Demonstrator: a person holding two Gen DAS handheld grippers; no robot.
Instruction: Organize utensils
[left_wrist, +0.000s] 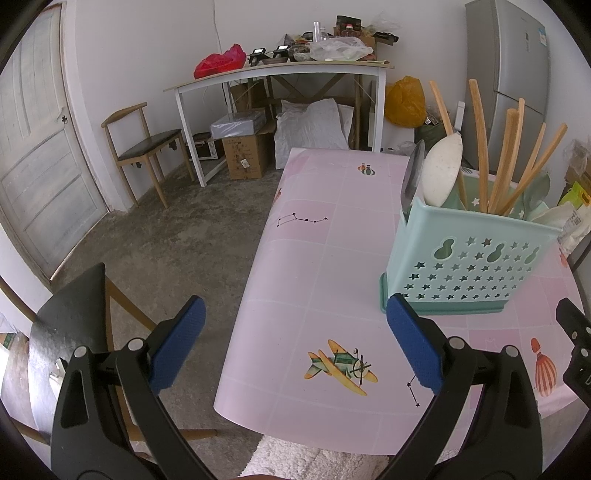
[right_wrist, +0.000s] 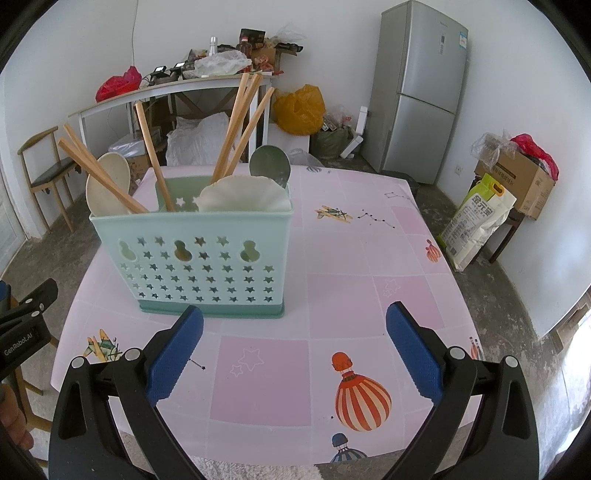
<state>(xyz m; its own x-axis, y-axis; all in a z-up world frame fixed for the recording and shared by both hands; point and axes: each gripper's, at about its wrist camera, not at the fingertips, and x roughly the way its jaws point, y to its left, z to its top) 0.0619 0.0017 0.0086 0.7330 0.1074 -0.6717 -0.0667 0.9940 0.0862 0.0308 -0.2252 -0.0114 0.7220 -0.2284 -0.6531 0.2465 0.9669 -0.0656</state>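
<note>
A mint-green utensil holder with star holes stands on the pink table; it also shows in the left wrist view. It holds several wooden chopsticks, a cream spoon, a metal spoon and a white ruffled dish. My right gripper is open and empty, just in front of the holder's right side. My left gripper is open and empty over the table's left edge, to the left of the holder. The right gripper's edge shows in the left wrist view.
A dark chair stands below the left gripper. A white desk piled with clutter, boxes and a wooden chair stand at the far wall. A grey fridge and a rice bag stand to the right.
</note>
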